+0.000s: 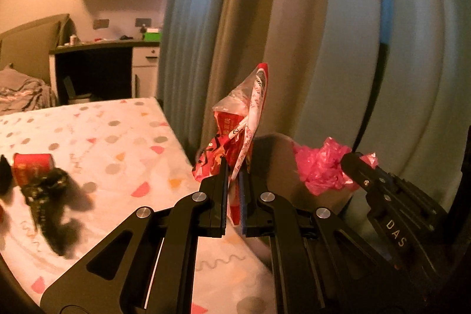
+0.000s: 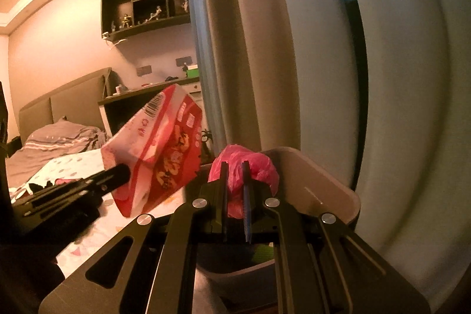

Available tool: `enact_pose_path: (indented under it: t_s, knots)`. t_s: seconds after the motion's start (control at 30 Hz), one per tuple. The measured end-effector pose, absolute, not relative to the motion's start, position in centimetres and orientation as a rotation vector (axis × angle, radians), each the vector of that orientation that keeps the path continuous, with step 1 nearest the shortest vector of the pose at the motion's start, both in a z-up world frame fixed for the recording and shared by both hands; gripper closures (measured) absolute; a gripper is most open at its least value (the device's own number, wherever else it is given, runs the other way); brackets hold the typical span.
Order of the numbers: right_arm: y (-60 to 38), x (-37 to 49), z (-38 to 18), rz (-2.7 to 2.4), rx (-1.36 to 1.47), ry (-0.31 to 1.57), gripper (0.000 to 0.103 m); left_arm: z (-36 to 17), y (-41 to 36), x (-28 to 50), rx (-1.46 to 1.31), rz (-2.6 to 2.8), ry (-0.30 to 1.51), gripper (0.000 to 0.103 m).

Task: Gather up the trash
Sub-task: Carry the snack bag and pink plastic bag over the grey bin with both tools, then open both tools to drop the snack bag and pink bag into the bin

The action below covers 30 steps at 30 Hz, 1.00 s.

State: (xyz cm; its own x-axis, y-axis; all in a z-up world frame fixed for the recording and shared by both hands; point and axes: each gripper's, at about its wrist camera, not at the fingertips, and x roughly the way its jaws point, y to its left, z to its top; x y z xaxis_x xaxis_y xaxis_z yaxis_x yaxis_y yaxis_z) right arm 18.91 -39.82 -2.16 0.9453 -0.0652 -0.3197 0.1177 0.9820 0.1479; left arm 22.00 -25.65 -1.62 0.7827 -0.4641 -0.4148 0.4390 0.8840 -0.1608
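Observation:
My left gripper [image 1: 233,167] is shut on a red and white snack wrapper [image 1: 241,122] and holds it up past the table's right edge, by the bin. The same wrapper [image 2: 159,149] shows at the left of the right wrist view, with the left gripper [image 2: 117,171] on it. My right gripper [image 2: 234,167] is shut on a crumpled pink plastic bag [image 2: 259,169] above the open grey bin [image 2: 321,181]. The pink bag [image 1: 321,164] and right gripper [image 1: 357,159] also show at the right of the left wrist view.
The table [image 1: 117,137] has a dotted cloth. On its left lie a red can [image 1: 32,167] and a dark crumpled wrapper [image 1: 47,196]. Curtains [image 1: 323,34] hang close behind the bin. A bed [image 2: 53,143] and a desk [image 1: 103,46] stand further back.

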Motion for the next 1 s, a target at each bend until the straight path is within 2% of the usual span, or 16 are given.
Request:
enact_pose_path:
  t_s: [1.0]
  knots:
    - [-41.8,21.2,-3.6,-0.119,0.176,0.371,0.094,-5.0,-29.2,24.9,-0.044,-0.576,0.560,0.096]
